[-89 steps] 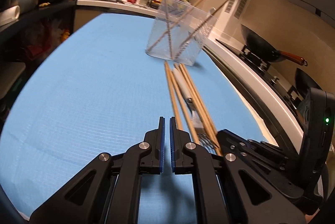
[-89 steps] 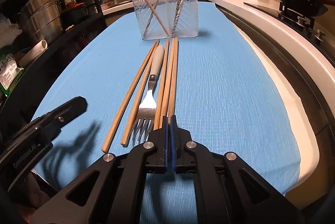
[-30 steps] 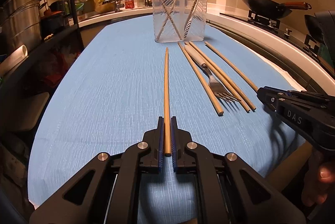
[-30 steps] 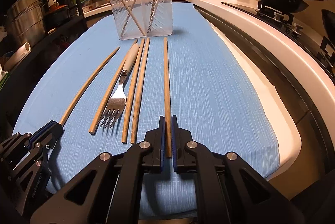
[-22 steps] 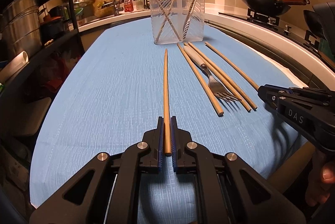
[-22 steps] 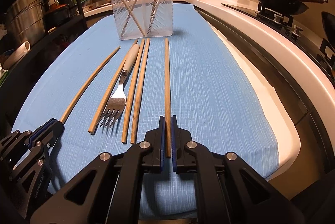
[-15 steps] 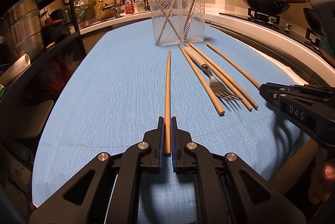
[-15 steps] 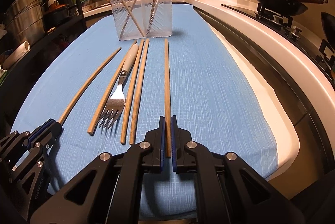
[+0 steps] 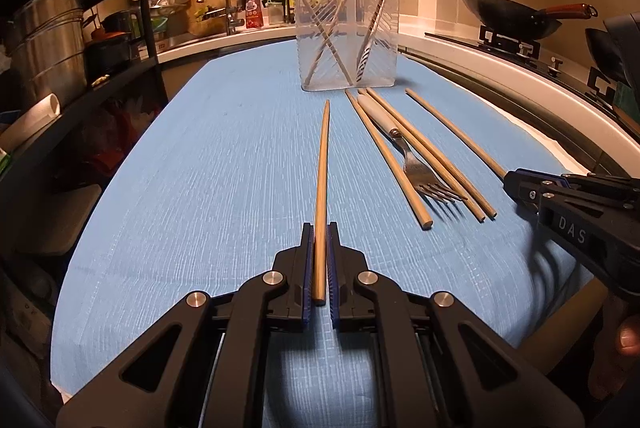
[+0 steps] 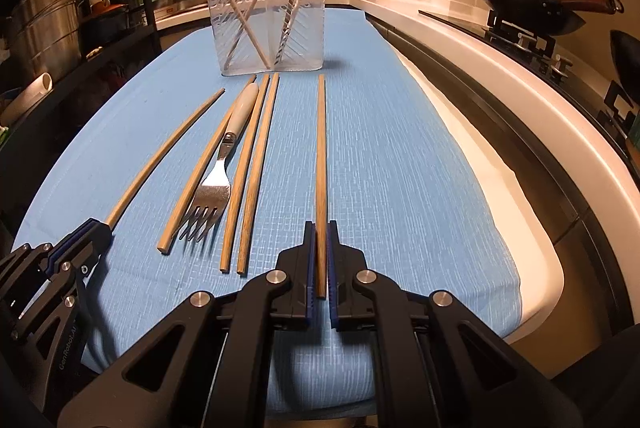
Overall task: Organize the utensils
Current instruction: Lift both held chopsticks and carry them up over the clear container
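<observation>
My left gripper [image 9: 319,228] is shut on the near end of a wooden chopstick [image 9: 322,164] that points at the clear plastic holder [image 9: 347,40]. In the right wrist view my right gripper [image 10: 320,226] is shut on another wooden chopstick [image 10: 321,148], also aimed at the holder [image 10: 266,20]. Between the two held sticks, three loose chopsticks [image 10: 256,164] and a white-handled fork [image 10: 218,184] lie on the blue cloth [image 10: 400,168]. The holder has several chopsticks standing in it. The left gripper shows at the lower left of the right wrist view [image 10: 100,230].
A black shelf rack with steel pots [image 9: 44,40] runs along the left. A white counter edge [image 10: 540,100] and a stove with a dark wok [image 10: 520,4] run along the right. A sink and bottles sit behind the holder.
Three seconds ago both grippers were shut and empty near the bundled utensils. Over the last second each holds its chopstick, with hardly any movement.
</observation>
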The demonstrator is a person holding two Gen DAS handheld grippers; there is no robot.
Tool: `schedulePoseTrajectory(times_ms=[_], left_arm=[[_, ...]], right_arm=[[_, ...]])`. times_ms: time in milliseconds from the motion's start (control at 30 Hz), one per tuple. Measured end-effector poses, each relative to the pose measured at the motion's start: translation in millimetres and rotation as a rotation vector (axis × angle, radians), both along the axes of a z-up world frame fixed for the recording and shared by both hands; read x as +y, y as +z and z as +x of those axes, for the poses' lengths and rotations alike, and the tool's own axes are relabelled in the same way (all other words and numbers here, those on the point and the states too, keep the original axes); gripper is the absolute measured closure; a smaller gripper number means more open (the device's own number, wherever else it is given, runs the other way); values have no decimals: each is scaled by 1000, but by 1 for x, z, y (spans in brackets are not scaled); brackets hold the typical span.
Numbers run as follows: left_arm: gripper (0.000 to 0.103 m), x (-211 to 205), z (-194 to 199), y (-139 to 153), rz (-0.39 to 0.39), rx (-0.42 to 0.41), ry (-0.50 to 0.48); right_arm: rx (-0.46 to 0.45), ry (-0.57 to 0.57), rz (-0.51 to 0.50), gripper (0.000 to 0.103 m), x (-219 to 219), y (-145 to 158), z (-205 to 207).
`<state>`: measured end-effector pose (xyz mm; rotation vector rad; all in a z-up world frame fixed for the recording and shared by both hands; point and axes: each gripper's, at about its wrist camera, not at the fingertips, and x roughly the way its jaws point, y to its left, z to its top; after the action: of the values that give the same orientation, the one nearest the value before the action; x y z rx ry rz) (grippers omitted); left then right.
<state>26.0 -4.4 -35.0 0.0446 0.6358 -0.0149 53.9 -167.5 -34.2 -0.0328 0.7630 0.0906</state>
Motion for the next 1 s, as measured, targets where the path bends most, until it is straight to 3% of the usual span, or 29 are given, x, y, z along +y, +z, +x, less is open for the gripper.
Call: schedulePoseTrajectory(times_ms=[533,1000], left_arm=[[97,2,1,0,0,1,-8],[97,3,-16,28,19,-114,21]], right_arm=[[-6,12,10,98,-1,2,-2],[-210,38,31,98,1,40,-26]])
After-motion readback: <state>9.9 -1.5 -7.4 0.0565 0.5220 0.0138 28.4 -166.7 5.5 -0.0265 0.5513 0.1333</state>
